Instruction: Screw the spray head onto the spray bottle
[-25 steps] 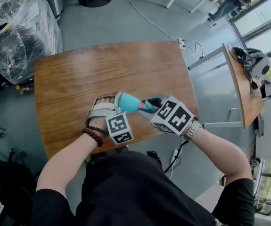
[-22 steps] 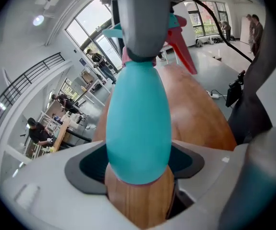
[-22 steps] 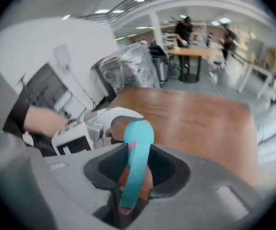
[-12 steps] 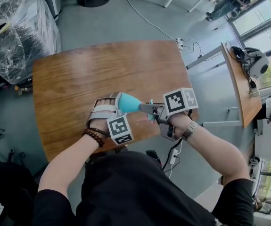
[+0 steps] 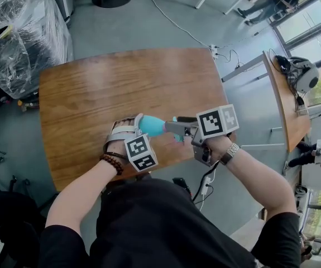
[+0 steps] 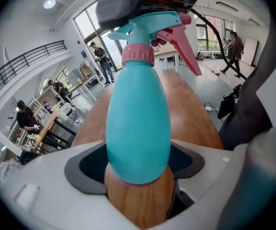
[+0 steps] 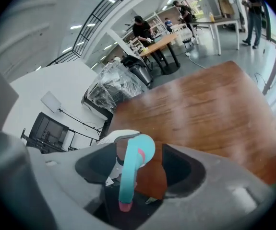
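Observation:
A teal spray bottle (image 5: 151, 126) lies tilted over the wooden table (image 5: 121, 82), its base gripped by my left gripper (image 5: 133, 128). In the left gripper view the bottle (image 6: 138, 123) rises from between the jaws, with a pink collar (image 6: 138, 55) and the teal spray head (image 6: 152, 28) on top. My right gripper (image 5: 178, 128) is around the spray head (image 5: 176, 132). Its jaws have just been opening. In the right gripper view the spray head (image 7: 130, 171) stands between the pads with gaps on both sides.
The bottle hangs near the table's front right edge (image 5: 205, 149). A plastic-wrapped bundle (image 5: 20, 32) stands at the far left. A second table (image 5: 286, 102) with a headset is at the right. A cable (image 5: 177, 24) runs across the floor.
My right gripper has rolled about its axis, so other faces of its marker cube show, and its jaws have let go of the spray head. The left gripper and bottle sank slightly.

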`<state>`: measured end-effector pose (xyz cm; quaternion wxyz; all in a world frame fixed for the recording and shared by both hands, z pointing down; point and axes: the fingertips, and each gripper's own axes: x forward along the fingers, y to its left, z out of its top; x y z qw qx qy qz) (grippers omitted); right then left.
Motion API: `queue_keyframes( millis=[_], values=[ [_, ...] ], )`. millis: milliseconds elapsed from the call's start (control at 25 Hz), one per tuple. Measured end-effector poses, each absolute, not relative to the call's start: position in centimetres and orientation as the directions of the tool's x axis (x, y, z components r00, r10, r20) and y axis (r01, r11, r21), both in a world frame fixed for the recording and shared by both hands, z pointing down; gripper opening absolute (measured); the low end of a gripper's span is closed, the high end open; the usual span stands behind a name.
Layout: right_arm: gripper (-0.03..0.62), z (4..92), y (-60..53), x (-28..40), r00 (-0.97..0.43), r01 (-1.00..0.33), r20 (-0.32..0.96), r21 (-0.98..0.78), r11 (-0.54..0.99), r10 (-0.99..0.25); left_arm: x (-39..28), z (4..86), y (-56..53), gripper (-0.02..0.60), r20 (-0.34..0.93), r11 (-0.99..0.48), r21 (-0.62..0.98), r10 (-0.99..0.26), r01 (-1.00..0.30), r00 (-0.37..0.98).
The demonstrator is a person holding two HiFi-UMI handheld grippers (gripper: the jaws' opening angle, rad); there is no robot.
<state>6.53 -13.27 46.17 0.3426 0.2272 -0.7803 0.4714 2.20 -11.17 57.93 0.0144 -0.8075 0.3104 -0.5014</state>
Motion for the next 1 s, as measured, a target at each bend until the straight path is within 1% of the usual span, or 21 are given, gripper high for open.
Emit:
queue_keyframes(
  millis=[120, 200, 240, 320, 360, 400, 440, 480, 520, 560, 600, 680, 800, 880, 1000],
  values=[
    [0.281, 43.6, -14.4, 6.7, -0.680, -0.629, 0.728, -0.514, 0.584, -0.092, 2.0, 58.1, -11.2, 0.400, 0.804, -0.811, -0.313, -0.503, -0.493, 0.318],
    [0.281, 41.2, -15.1, 6.7, -0.696, -0.554, 0.706, -0.408, 0.725, -0.134, 1.8, 58.1, -11.3, 0.400, 0.806, -0.816, -0.302, -0.495, -0.492, 0.326],
    [0.279, 40.0, -15.1, 6.6, -0.699, -0.497, 0.700, -0.328, 0.804, -0.147, 1.7, 58.1, -11.3, 0.400, 0.808, -0.820, -0.296, -0.489, -0.490, 0.330],
    [0.279, 38.1, -14.5, 6.7, -0.682, -0.320, 0.714, -0.099, 0.942, -0.157, 1.6, 58.0, -11.3, 0.401, 0.812, -0.831, -0.281, -0.472, -0.480, 0.343],
    [0.279, 37.8, -13.9, 6.9, -0.650, -0.191, 0.743, 0.044, 0.981, -0.160, 1.5, 58.0, -11.2, 0.402, 0.815, -0.838, -0.272, -0.462, -0.472, 0.350],
    [0.278, 38.0, -13.2, 7.2, -0.598, -0.032, 0.783, 0.192, 0.981, -0.173, 1.5, 57.9, -11.1, 0.402, 0.818, -0.846, -0.263, -0.450, -0.463, 0.358],
    [0.278, 38.4, -12.4, 7.8, -0.532, 0.145, 0.822, 0.324, 0.935, -0.202, 1.5, 57.9, -11.1, 0.402, 0.821, -0.854, -0.254, -0.439, -0.455, 0.365],
    [0.278, 39.1, -11.7, 8.3, -0.470, 0.317, 0.848, 0.420, 0.850, -0.244, 1.5, 57.9, -11.0, 0.402, 0.824, -0.861, -0.245, -0.428, -0.446, 0.373],
    [0.278, 40.0, -11.0, 8.8, -0.433, 0.457, 0.857, 0.476, 0.751, -0.280, 1.6, 57.8, -10.9, 0.402, 0.826, -0.868, -0.238, -0.417, -0.436, 0.380],
    [0.276, 40.7, -10.2, 9.0, -0.422, 0.555, 0.856, 0.505, 0.661, -0.300, 1.7, 57.7, -10.8, 0.402, 0.827, -0.875, -0.232, -0.408, -0.426, 0.386],
    [0.275, 41.3, -9.4, 8.9, -0.426, 0.620, 0.851, 0.522, 0.586, -0.307, 1.8, 57.6, -10.6, 0.402, 0.829, -0.882, -0.227, -0.398, -0.414, 0.393],
    [0.272, 42.2, -8.1, 8.4, -0.449, 0.696, 0.838, 0.545, 0.467, -0.309, 2.2, 57.6, -10.2, 0.402, 0.831, -0.896, -0.219, -0.379, -0.387, 0.406],
    [0.262, 43.0, -7.2, 7.3, -0.477, 0.754, 0.824, 0.562, 0.339, -0.304, 2.8, 57.5, -9.6, 0.402, 0.834, -0.916, -0.203, -0.347, -0.347, 0.428],
    [0.255, 43.6, -6.8, 7.0, -0.481, 0.782, 0.827, 0.555, 0.282, -0.292, 3.1, 57.5, -9.3, 0.402, 0.837, -0.926, -0.191, -0.327, -0.327, 0.439],
    [0.232, 44.5, -6.0, 7.0, -0.472, 0.811, 0.840, 0.533, 0.241, -0.268, 3.8, 57.4, -8.7, 0.402, 0.838, -0.940, -0.179, -0.301, -0.292, 0.455]
  ],
)
